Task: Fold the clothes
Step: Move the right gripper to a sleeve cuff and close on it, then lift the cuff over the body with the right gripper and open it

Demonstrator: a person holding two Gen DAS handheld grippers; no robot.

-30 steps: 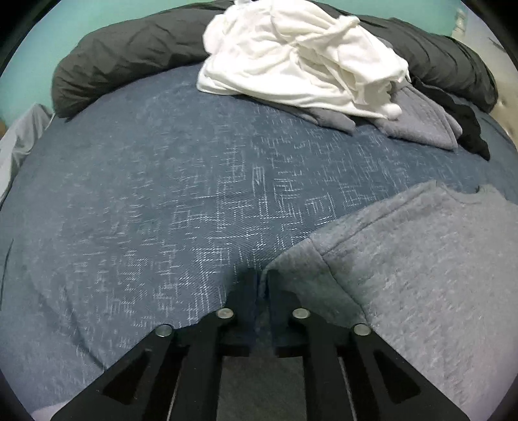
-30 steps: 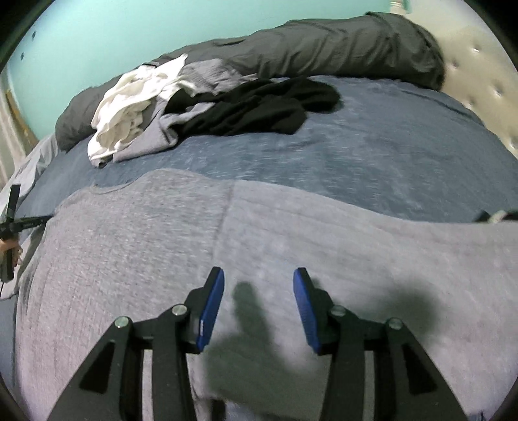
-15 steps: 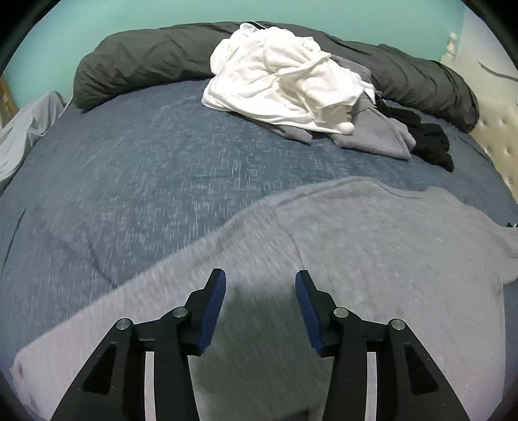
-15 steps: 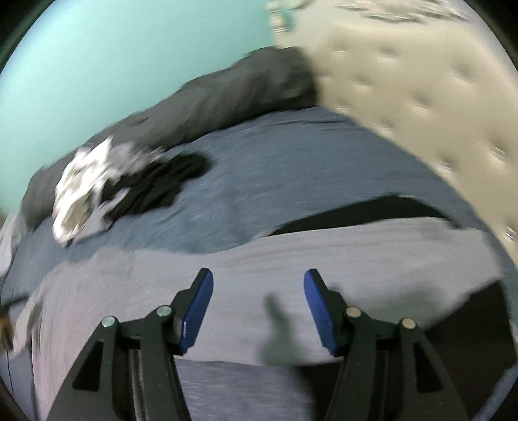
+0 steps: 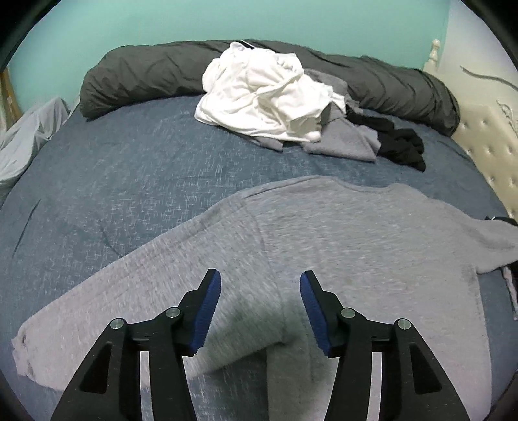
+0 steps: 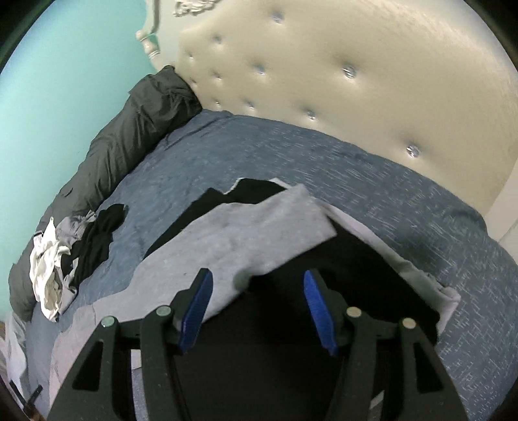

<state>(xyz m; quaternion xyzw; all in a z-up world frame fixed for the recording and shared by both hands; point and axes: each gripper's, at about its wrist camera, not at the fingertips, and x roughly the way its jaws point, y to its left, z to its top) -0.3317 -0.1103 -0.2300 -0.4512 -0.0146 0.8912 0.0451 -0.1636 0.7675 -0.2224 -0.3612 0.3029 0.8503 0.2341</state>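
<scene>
Teal wall point(image 5: 291, 19) backs a bed point(image 5: 129, 181) covered in a blue flecked cover, with a cream buttoned headboard point(image 6: 340, 81) at one end. Along the far edge of the bed lies a long dark grey rolled duvet point(image 5: 145, 71). Spread flat across the near part of the cover is a grey sweatshirt point(image 5: 340, 239), its neck toward the duvet and one sleeve reaching down to the left. In the right wrist view its other sleeve point(image 6: 259, 233) lies over a black garment point(image 6: 340, 265) near the headboard. Against the duvet sits a heap of clothes: a crumpled white shirt point(image 5: 259, 94) on top, a grey piece point(image 5: 343, 142) under it and a black piece point(image 5: 401, 145) beside that. Left gripper point(image 5: 260, 307) hangs over the sweatshirt's body with its blue-padded fingers wide apart and nothing between them. Right gripper point(image 6: 257, 307) hangs over the sleeve and the black garment, fingers likewise wide and empty.
</scene>
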